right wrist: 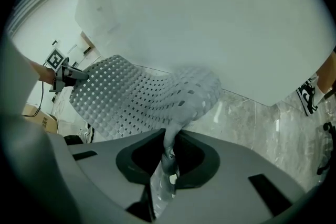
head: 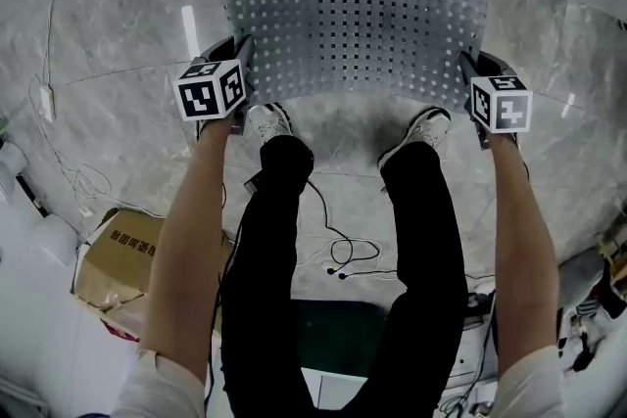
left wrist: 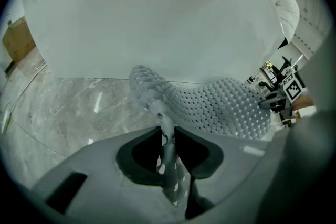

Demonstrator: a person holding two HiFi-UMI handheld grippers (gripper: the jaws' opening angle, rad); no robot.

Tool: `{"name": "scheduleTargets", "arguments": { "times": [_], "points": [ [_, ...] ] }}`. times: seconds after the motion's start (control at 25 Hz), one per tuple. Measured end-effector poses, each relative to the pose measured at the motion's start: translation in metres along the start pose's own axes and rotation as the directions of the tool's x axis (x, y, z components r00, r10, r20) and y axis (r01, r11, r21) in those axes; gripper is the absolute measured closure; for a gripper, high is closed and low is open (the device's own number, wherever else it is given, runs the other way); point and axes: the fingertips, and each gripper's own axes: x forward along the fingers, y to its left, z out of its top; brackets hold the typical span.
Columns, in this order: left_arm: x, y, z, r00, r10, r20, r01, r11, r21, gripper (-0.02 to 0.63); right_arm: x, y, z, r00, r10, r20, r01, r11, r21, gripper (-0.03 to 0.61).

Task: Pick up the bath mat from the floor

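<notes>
Grey marble floor (head: 118,64), with one cardboard box (head: 122,255) and some loose cables (head: 338,250) lying by the person's legs. Both forearms reach out and down, spread wide. There's one perforated grey bath mat (head: 358,15) and two grippers. The left gripper (head: 238,54) and right gripper (head: 468,66) each have their jaws pinched narrow on a near corner. The mat sags between them, just ahead of the two sneakers (head: 269,120).

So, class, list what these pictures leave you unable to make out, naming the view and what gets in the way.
Head view: marker cubes cover the jaws of the left gripper and right gripper.
Head view: print on the cardboard box, too small.
Head view: whether the far edge of the bath mat is off the floor; its curve hides that.
</notes>
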Motion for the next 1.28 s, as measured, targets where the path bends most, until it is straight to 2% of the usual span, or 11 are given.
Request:
{"name": "scheduleTargets", "arguments": {
  "times": [0.28,0.56,0.72,1.08,1.28],
  "points": [
    [-0.06,-0.037,0.009,0.999,-0.034,-0.012,0.034,0.999,-0.011,0.54,-0.076,0.017,0.007,1.0,-0.01,-0.028,0.01,1.0,0.008,0.531],
    [-0.127,-0.036,0.017,0.999,-0.038,-0.012,0.037,0.999,-0.03,0.541,-0.141,0.038,0.01,1.0,-0.01,-0.025,0.011,0.999,0.046,0.532],
    [-0.175,-0.039,0.034,0.999,-0.042,0.015,0.042,0.999,-0.014,0.541,-0.187,0.046,0.021,1.0,-0.021,0.008,0.02,0.998,0.057,0.532],
    [-0.298,-0.068,0.048,0.995,-0.05,0.082,0.054,0.997,-0.054,0.541,-0.306,0.081,0.038,0.996,-0.003,0.086,-0.001,0.999,0.045,0.534],
    [-0.356,-0.08,0.065,0.991,-0.063,0.119,0.067,0.997,-0.024,0.541,-0.371,0.088,0.05,0.99,-0.002,0.14,-0.002,1.0,0.026,0.534]
  ]
}}
